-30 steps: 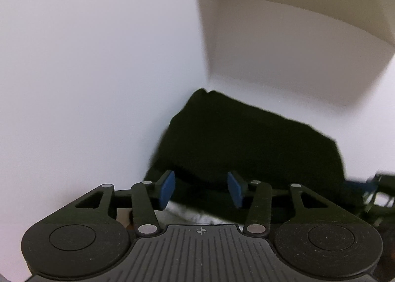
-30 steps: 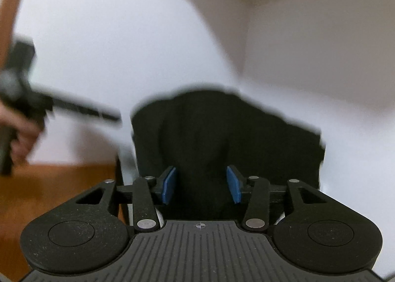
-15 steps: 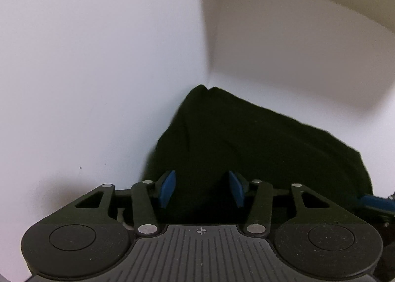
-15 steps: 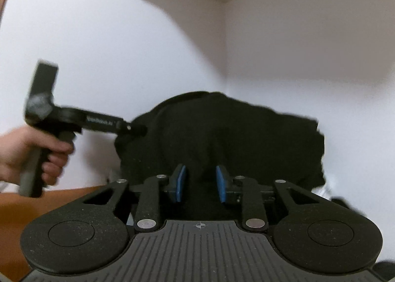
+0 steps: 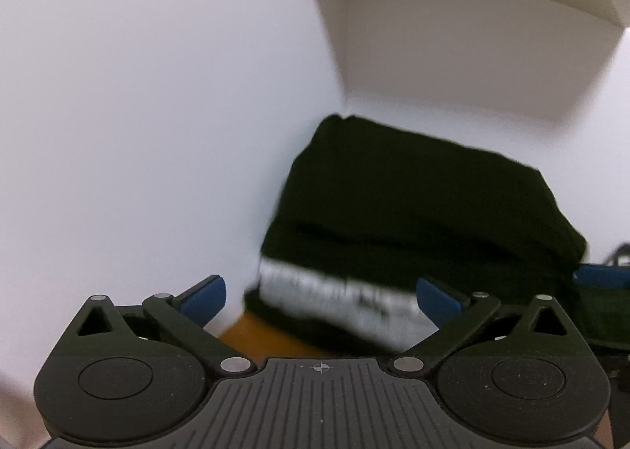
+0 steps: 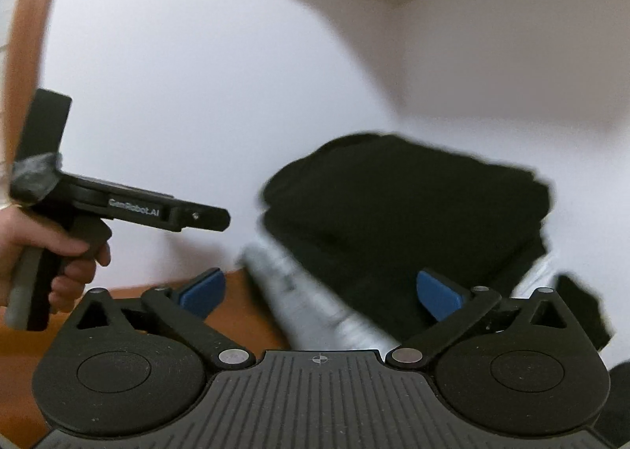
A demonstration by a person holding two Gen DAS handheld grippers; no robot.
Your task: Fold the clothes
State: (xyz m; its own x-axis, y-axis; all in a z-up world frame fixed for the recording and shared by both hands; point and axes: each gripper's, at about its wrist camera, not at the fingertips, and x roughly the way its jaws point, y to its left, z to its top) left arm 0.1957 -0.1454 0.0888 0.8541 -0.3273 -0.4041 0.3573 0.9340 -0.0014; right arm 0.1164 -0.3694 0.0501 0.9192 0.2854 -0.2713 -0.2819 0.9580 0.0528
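— Clothes first: where are they sitting?

— Black folded garment lies on top of a grey-white folded piece, stacked in the corner of a white alcove, pushed up against its wall. From the left wrist view the stack fills the frame from about one to four o'clock.

— And the tools?

— Left gripper has just been opening; its blue pads are spread wide, nothing between them but blurred cloth farther back, untouched. Right gripper likewise has just been opening, its pads wide apart and pressing on nothing.

— Anything else?

— A hand at nine o'clock in the right wrist view grips the left tool's handle (lettering on its side is blurred). Orange-brown surface shows below the stack.
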